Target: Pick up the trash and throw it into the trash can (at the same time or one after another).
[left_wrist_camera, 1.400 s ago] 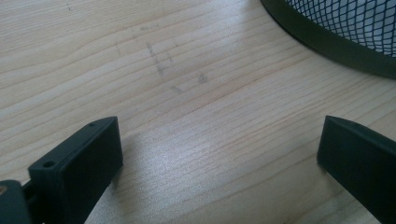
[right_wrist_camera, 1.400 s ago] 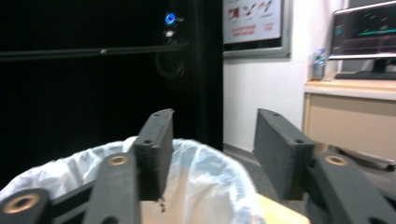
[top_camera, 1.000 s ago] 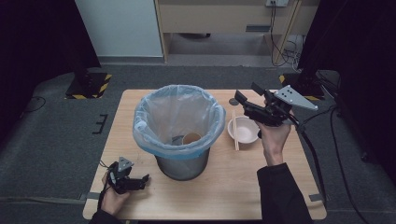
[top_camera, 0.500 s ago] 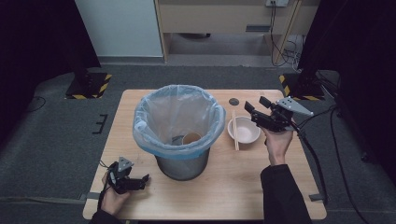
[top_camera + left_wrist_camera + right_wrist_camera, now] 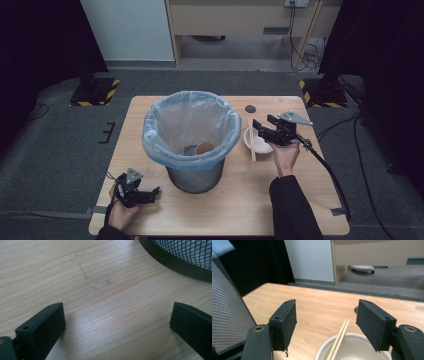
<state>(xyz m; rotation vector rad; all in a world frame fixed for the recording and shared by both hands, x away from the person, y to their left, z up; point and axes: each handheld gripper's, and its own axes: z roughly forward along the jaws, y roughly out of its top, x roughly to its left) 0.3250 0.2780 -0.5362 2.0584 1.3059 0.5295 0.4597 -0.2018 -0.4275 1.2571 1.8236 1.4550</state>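
Note:
A mesh waste bin point(image 5: 192, 172) lined with a pale blue bag point(image 5: 190, 125) stands mid-table, with a brown paper cup point(image 5: 204, 148) inside it. To its right sits a white bowl point(image 5: 254, 141) with a pair of chopsticks point(image 5: 251, 140) laid across it. My right gripper point(image 5: 261, 127) hovers open just over the bowl point(image 5: 352, 348), the chopsticks point(image 5: 339, 338) lying between its jaws. My left gripper point(image 5: 152, 192) rests open on the table's front left, beside the bin's base point(image 5: 175, 260), with nothing between its jaws.
The wooden table point(image 5: 150, 112) has a dark cable hole point(image 5: 250, 108) behind the bowl. A cable point(image 5: 325, 170) trails from the right gripper off the table's right side. Grey carpet, black stands and a wooden cabinet lie beyond.
My right gripper has come down and toward the bowl from higher up beside the bin. The left gripper has stayed put.

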